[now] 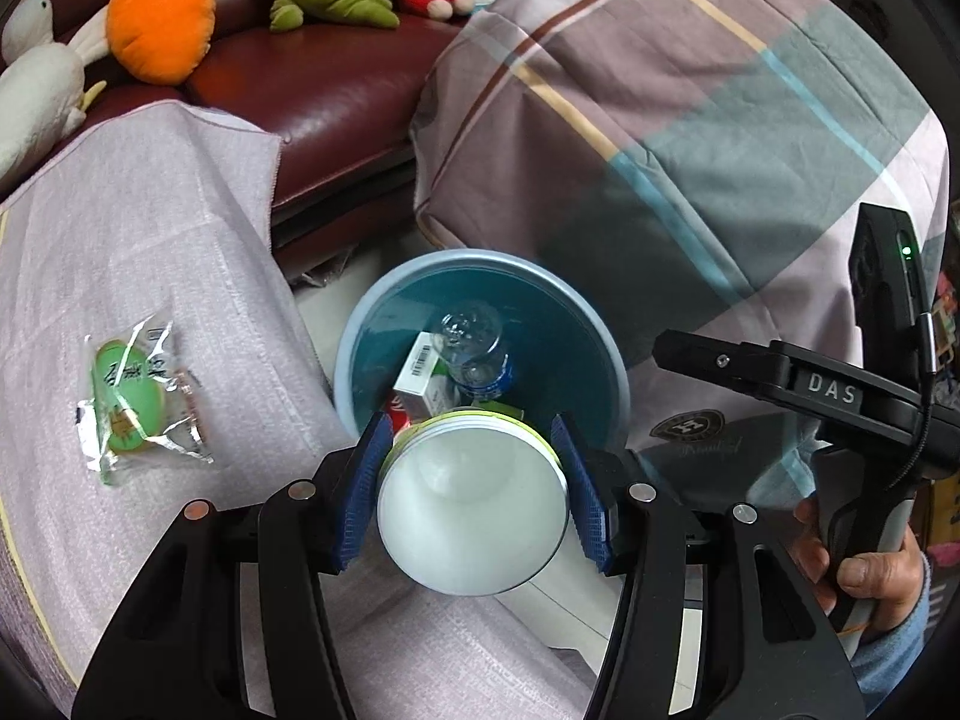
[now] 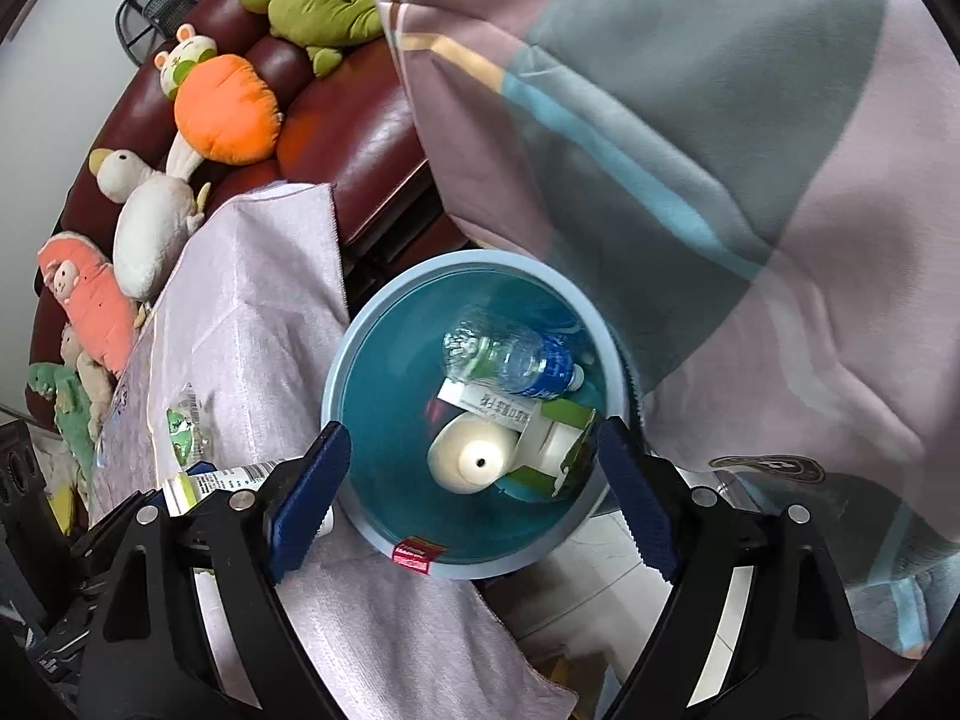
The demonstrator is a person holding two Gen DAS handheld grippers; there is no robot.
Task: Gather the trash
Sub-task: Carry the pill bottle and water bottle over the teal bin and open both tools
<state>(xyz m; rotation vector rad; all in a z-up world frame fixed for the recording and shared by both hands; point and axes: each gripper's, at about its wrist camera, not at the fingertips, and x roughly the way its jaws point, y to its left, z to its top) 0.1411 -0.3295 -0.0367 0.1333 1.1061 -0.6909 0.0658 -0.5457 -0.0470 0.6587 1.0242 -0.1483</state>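
My left gripper is shut on a white round tub with a yellow-green band, both blue pads pressing its sides. The tub hangs over the near rim of a blue bin. In the bin lie a clear bottle, a white box and a red can. My right gripper stands open over the bin with nothing between its fingers. Below it lie a white bottle, a blue-labelled clear bottle and a white box. A green snack wrapper lies on the pale cloth.
A pale pink cloth covers the table left of the bin. A striped quilt hangs at the right, close to the bin. A dark red sofa with plush toys stands behind. A hand holds the right gripper's handle.
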